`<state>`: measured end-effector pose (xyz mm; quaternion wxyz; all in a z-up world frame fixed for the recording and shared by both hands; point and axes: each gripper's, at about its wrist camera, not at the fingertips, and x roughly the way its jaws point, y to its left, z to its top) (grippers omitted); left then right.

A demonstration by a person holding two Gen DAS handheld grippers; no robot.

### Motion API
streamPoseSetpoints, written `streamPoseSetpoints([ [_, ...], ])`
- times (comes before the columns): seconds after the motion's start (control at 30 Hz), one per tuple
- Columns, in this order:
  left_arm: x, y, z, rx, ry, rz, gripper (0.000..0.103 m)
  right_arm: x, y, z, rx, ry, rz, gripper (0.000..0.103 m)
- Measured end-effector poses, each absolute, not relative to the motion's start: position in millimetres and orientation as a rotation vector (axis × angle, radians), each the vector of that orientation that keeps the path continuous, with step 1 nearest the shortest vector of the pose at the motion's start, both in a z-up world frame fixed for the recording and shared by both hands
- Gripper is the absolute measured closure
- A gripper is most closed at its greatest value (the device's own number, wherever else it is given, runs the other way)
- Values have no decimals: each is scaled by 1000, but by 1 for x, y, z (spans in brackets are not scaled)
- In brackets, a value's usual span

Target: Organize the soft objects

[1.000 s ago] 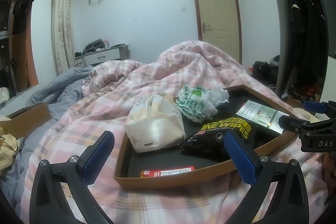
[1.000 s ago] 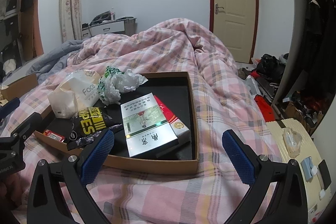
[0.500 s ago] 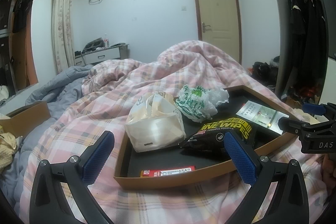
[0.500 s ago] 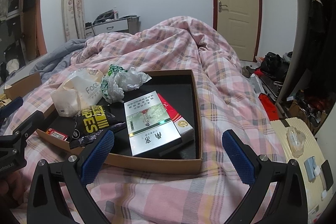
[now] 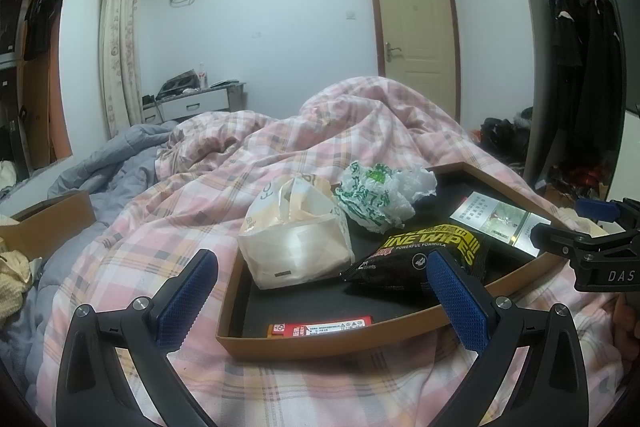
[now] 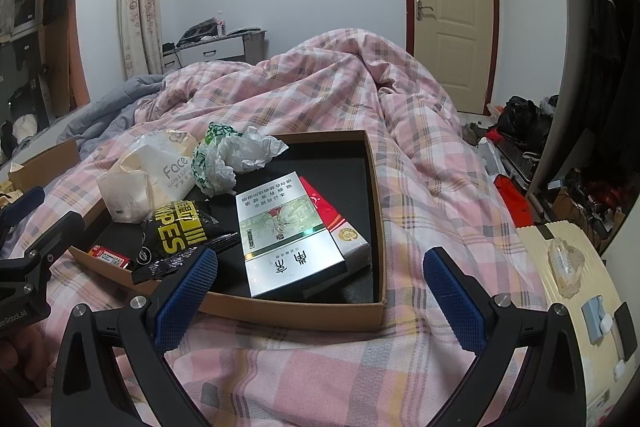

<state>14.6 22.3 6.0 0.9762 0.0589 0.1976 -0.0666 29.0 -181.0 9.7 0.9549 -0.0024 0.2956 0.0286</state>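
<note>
A brown cardboard tray [image 5: 320, 347] [image 6: 304, 319] with a black inside lies on the pink plaid bed. In it are a cream tissue pack [image 5: 296, 239] [image 6: 140, 187], a crumpled green-and-white plastic bag [image 5: 376, 195] [image 6: 228, 159], a black-and-yellow wipes pouch [image 5: 420, 251] [image 6: 180, 231], a silver carton [image 6: 284, 235] [image 5: 496, 223] on a red carton [image 6: 336, 223], and a small red pack [image 5: 320, 327]. My left gripper [image 5: 320, 299] is open and empty at the tray's near-left corner. My right gripper [image 6: 320, 295] is open and empty before the tray's near edge.
A second cardboard box [image 5: 52, 223] with pale cloth sits at the left on a grey blanket [image 5: 100, 167]. A cream suitcase [image 6: 580, 287] stands to the right of the bed. Clothes and bags clutter the floor by the wardrobe [image 6: 520, 131]. A door [image 5: 416, 39] is behind.
Both grippers have shifted slightly; the tray and its contents sit a little higher in the right wrist view. Nothing was grasped or moved.
</note>
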Motion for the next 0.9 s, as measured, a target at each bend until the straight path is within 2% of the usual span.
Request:
streamPoseSetpoints([
  [0.9, 15, 24, 7, 117, 401, -135, 0, 27, -179, 7, -1, 607, 66, 1],
])
